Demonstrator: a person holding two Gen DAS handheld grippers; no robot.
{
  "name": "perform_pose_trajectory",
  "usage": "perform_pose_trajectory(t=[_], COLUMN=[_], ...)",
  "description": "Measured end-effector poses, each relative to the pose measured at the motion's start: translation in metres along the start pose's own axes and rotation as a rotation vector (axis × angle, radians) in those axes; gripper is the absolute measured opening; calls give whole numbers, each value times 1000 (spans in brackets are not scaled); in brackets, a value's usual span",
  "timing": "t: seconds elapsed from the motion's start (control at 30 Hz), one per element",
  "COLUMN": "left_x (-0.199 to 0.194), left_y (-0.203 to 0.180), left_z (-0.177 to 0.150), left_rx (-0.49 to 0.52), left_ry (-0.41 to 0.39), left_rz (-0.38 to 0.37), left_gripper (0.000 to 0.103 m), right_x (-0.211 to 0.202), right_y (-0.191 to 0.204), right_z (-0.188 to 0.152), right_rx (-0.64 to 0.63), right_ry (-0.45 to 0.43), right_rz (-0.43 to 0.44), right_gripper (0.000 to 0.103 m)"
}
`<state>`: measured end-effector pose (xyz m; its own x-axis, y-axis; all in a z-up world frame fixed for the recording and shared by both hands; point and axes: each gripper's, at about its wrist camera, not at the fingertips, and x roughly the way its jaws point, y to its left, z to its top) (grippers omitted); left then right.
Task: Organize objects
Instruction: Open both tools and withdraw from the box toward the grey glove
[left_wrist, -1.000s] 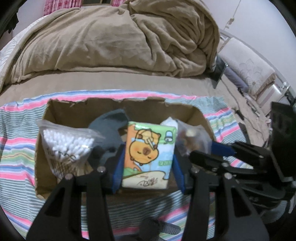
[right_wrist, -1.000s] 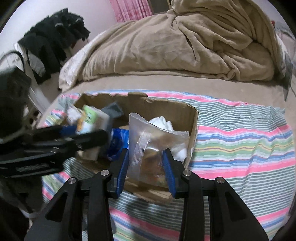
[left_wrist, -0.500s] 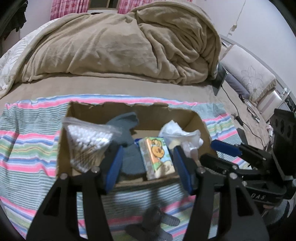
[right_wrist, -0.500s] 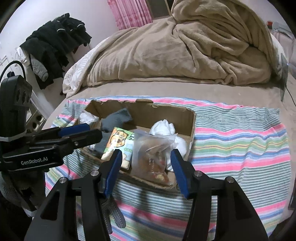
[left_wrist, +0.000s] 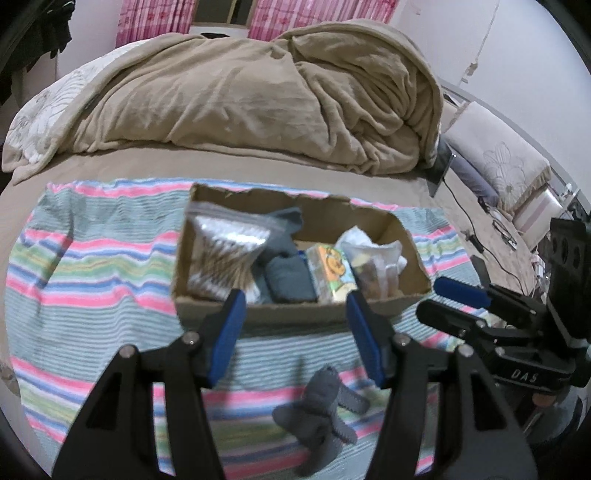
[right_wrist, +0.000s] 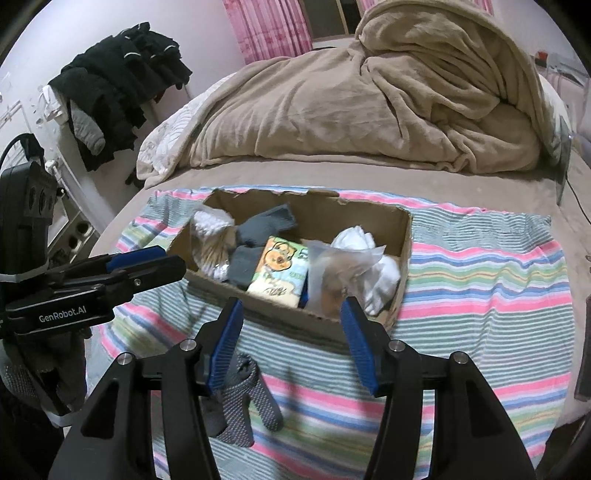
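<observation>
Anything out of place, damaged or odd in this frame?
One grey glove lies crumpled on the striped blanket, outside the cardboard box that holds the other items. The box's back rim is ragged, as if torn. Both the left gripper and the right gripper are open and empty.

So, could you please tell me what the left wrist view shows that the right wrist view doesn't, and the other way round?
Only the left wrist view shows the white cushion past the bed's right side, and the right claw from the side.

Only the right wrist view shows the dark clothes hanging at the left, and the left claw from the side.

Both show the box on the striped cloth, holding the swab bag, tissue pack and snack bag, plus the grey glove and beige blanket. Each view's own claw is open and empty.
</observation>
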<state>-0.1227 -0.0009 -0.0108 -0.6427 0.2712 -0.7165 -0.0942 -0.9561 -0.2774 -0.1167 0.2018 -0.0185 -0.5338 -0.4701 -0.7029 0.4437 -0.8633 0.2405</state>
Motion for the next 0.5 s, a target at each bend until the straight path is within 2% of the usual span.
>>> perform_pose_trajectory(t=[0.5], left_x=[-17], left_y=[24], left_z=[-42], left_rx=[-38], left_ry=[19], left_rz=[7], left_gripper=[59], right_x=[5], right_y=[28], right_z=[-27], right_rx=[-20], right_ry=[51], right_rz=[8], right_gripper=[58])
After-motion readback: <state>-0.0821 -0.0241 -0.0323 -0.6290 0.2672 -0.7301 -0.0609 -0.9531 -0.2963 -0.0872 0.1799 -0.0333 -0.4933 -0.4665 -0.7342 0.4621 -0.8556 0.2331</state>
